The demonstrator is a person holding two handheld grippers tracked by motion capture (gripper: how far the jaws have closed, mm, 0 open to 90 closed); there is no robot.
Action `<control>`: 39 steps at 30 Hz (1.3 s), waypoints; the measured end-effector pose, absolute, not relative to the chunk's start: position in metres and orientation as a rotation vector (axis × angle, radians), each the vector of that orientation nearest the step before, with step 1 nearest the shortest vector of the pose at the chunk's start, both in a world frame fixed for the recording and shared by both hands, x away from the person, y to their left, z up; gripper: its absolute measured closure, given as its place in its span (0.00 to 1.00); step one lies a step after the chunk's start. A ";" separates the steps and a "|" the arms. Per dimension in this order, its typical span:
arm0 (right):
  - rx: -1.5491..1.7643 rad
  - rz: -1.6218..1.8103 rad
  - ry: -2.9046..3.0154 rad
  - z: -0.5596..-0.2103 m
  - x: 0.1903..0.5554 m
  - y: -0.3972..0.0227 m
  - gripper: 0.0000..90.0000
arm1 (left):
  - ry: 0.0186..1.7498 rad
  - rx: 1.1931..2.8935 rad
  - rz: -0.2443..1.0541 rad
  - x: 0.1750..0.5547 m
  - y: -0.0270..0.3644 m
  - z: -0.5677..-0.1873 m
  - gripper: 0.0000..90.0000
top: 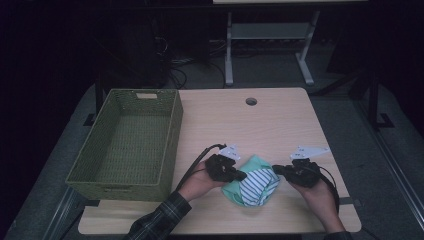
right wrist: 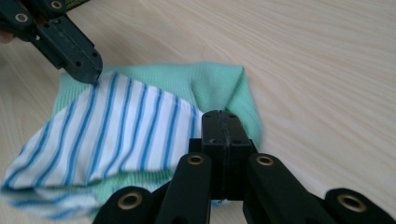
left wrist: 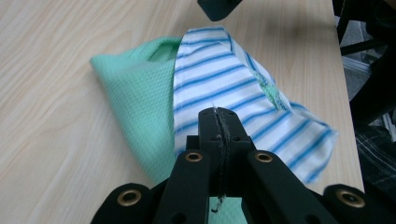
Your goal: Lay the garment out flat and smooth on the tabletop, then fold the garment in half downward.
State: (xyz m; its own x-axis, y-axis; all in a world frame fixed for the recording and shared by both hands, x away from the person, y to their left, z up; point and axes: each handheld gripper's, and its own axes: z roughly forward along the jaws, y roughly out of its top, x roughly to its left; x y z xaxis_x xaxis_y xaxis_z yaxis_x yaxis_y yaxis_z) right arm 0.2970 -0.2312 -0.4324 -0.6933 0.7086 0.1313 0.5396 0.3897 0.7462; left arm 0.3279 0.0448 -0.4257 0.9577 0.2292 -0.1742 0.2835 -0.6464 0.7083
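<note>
A cloth (top: 252,185), mint green on one side and white with blue stripes on the other, lies partly folded near the table's front edge. My left gripper (top: 242,175) is shut on the cloth's left edge; in the left gripper view its jaws (left wrist: 218,114) meet over the striped cloth (left wrist: 219,74). My right gripper (top: 276,170) is shut on the right edge, its jaws (right wrist: 223,116) pressed together over the cloth (right wrist: 140,126). In the right gripper view the left gripper (right wrist: 88,70) pinches the far striped corner. The right gripper (left wrist: 217,7) shows at the top of the left gripper view.
An empty green woven basket (top: 172,135) stands on the left part of the light wooden table (top: 280,125). A round cable hole (top: 251,101) sits near the table's back edge. Beyond the table, a desk frame (top: 270,45) stands on the dark floor.
</note>
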 end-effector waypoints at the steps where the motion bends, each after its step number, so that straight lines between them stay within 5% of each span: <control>1: 1.105 1.188 2.443 -0.432 0.299 -0.228 1.00 | 0.363 2.300 -0.081 0.327 0.048 -0.425 0.99; 17: 1.066 1.188 2.517 -0.444 0.334 -0.182 1.00 | 0.406 2.319 -0.090 0.324 0.061 -0.436 0.99; 39: 1.076 1.063 2.588 -0.463 0.344 -0.169 1.00 | 0.383 2.456 -0.035 0.320 0.050 -0.451 0.99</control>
